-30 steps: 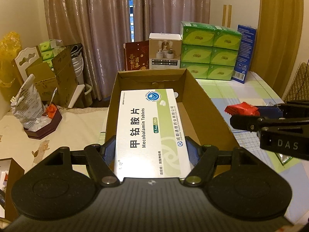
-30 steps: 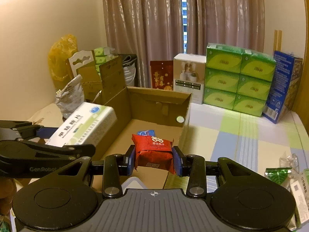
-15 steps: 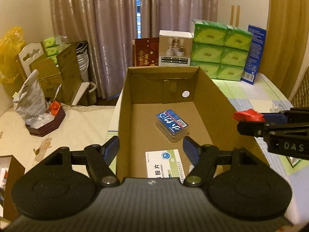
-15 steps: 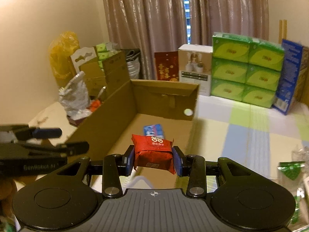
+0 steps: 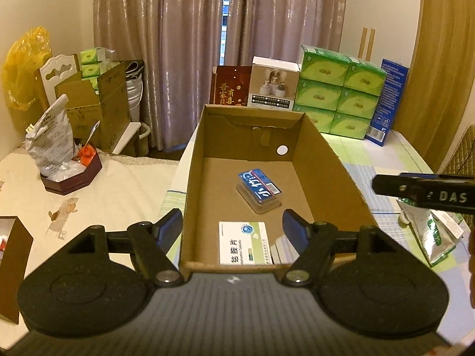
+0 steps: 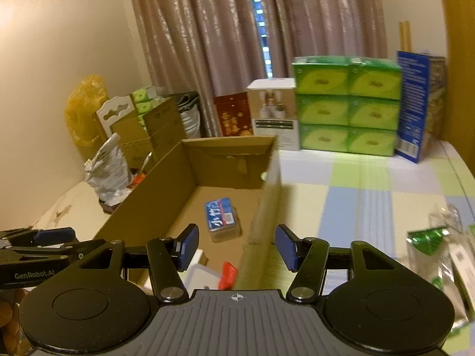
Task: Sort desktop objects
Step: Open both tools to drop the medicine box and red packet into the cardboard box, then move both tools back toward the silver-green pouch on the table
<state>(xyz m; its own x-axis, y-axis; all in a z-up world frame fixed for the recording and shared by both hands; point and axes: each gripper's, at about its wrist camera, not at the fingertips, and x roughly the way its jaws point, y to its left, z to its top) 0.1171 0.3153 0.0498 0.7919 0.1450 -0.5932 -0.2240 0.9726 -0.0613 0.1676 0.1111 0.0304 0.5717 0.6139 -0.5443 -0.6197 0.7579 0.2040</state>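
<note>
Cardboard box (image 5: 326,160): tablet pack (image 5: 243,241) inside | left tool (image 5: 232,229) opening, empty | right tool (image 6: 236,247) opening, empty

Location: a lived-in home room. Indicators: floor-length curtains (image 5: 190,44) at top centre, stacked green tissue packs (image 5: 338,92) at upper right, storage cartons (image 5: 95,106) at left, checked cloth on the desk (image 6: 371,195).

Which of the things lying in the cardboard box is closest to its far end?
The blue-topped clear case, lying mid-floor in the cardboard box. The white medicine box and the red packet both lie at the near end, by the grippers.
</note>
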